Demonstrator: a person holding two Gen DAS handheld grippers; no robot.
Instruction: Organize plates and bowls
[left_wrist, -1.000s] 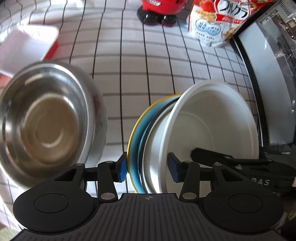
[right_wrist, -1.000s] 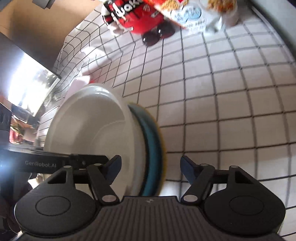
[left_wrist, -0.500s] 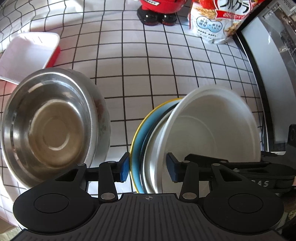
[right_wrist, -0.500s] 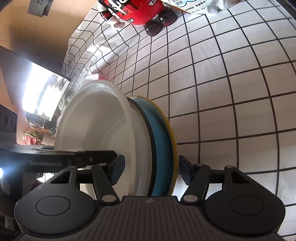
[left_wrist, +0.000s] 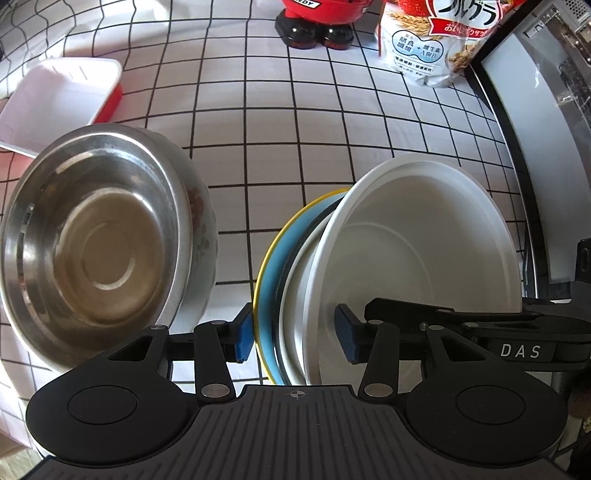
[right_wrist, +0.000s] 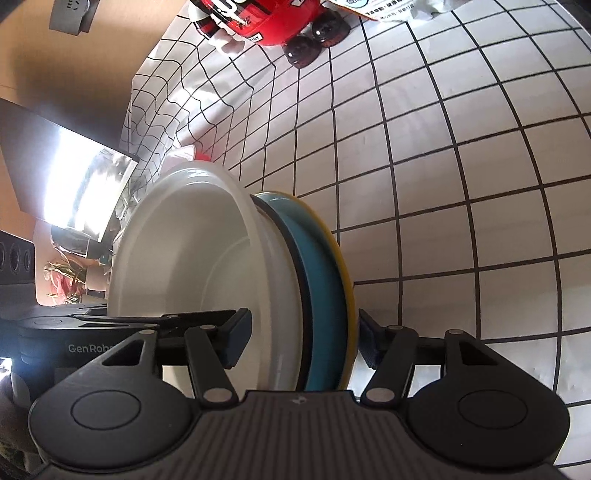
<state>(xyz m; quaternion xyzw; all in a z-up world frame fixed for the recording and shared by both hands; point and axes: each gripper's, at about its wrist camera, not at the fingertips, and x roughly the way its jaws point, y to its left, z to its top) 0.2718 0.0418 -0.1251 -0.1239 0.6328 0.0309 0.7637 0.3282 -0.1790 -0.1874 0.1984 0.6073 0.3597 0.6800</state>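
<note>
Currently, my left gripper (left_wrist: 293, 334) points steeply down and straddles a stack of dishes held on edge: a white bowl (left_wrist: 417, 266), a white plate (left_wrist: 295, 295) behind it, and a blue plate with a yellow rim (left_wrist: 271, 266) at the back. Its left pad touches the yellow rim; its right pad sits inside the white bowl, and I cannot tell whether it presses the wall. My right gripper (right_wrist: 304, 338) brackets the same stack from the opposite side. Its jaws have just been closing, with the stack between them: one pad lies inside the white bowl (right_wrist: 177, 266), the other touches the yellow rim of the blue plate (right_wrist: 325, 295). To the left of my left gripper a steel bowl (left_wrist: 96, 243) rests on the checked tablecloth (left_wrist: 277, 147), apart from the stack. Farther ahead stand a red figure (left_wrist: 317, 22) and a cereal bag (left_wrist: 428, 44).
</note>
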